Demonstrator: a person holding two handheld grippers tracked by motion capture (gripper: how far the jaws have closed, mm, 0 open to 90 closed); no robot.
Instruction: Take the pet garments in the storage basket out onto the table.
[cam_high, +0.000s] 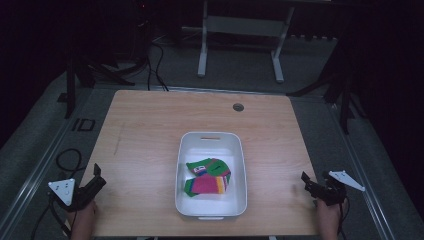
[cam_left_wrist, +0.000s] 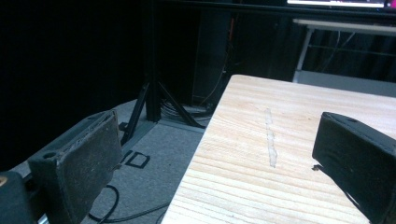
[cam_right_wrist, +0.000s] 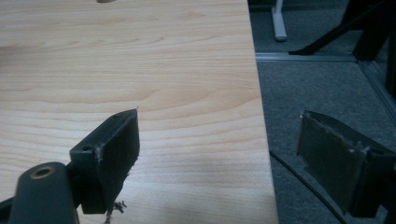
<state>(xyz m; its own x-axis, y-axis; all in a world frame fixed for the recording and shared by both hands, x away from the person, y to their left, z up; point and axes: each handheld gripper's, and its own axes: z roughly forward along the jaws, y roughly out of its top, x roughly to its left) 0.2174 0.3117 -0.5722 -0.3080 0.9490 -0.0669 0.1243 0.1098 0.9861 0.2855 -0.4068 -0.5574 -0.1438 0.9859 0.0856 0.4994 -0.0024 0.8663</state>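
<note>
A white bin (cam_high: 210, 205) stands near the front middle of the wooden table (cam_high: 145, 130). Inside it lies a folded cloth (cam_high: 207, 176) in green, pink, yellow and orange. My left gripper (cam_high: 97, 176) hovers at the table's front left corner, well left of the bin. In the left gripper view its jaws stand wide apart over the table edge (cam_left_wrist: 201, 154) with nothing between them. My right gripper (cam_high: 306, 182) sits at the front right corner, right of the bin. In the right gripper view its jaws straddle the table's right edge (cam_right_wrist: 261, 140), open and empty.
A round cable hole (cam_high: 238, 107) sits near the table's far edge. A faint pale streak (cam_left_wrist: 271, 140) marks the wood on the left. Grey carpet (cam_high: 320, 130), black stand legs (cam_high: 80, 70), cables (cam_high: 155, 65) and a white desk frame (cam_high: 240, 45) surround the table.
</note>
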